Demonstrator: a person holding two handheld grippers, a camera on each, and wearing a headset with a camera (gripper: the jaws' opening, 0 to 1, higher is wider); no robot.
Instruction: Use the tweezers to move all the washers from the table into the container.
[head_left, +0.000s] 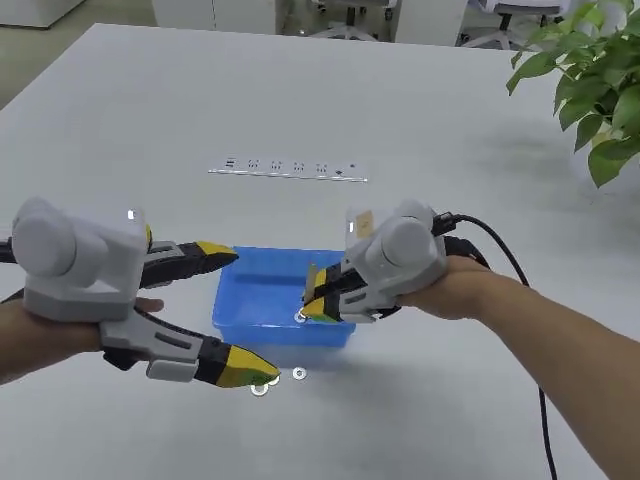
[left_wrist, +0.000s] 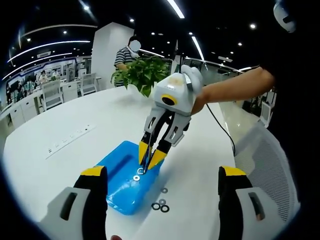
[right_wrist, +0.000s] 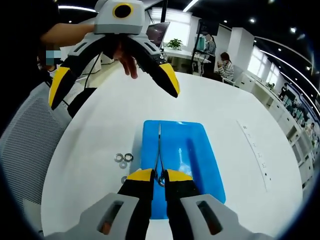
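The right gripper (head_left: 318, 306) is squeezing its jaws on the tweezers (right_wrist: 159, 145) and is holding them over the container (head_left: 280, 333). The left gripper (head_left: 243, 312) is standing wide open and is carrying nothing. One jaw is hanging over the container's left edge, and the other is hanging just above the loose washers (right_wrist: 128, 157).

One washer (left_wrist: 136, 177) is sitting at the tweezers' tips, close to the container's near wall. I cannot tell whether the tips are gripping it or whether it is lying on the bottom. The other washers are lying on the table (head_left: 400, 120), just beside that near wall and toward its left corner.

I am seeing three risks:
- If the tips are releasing this close to the wall, the washer could be hitting the rim and falling outside.
- The left gripper's lower jaw is very near the loose washers, so a small drop of that hand could scatter them.
- Some washers are lying against each other. The tips could take two at once, or push one away on the smooth table.

By my count there are four washers on the table and one at the tweezers, so five washers. There are also one pair of tweezers, one container and two grippers.
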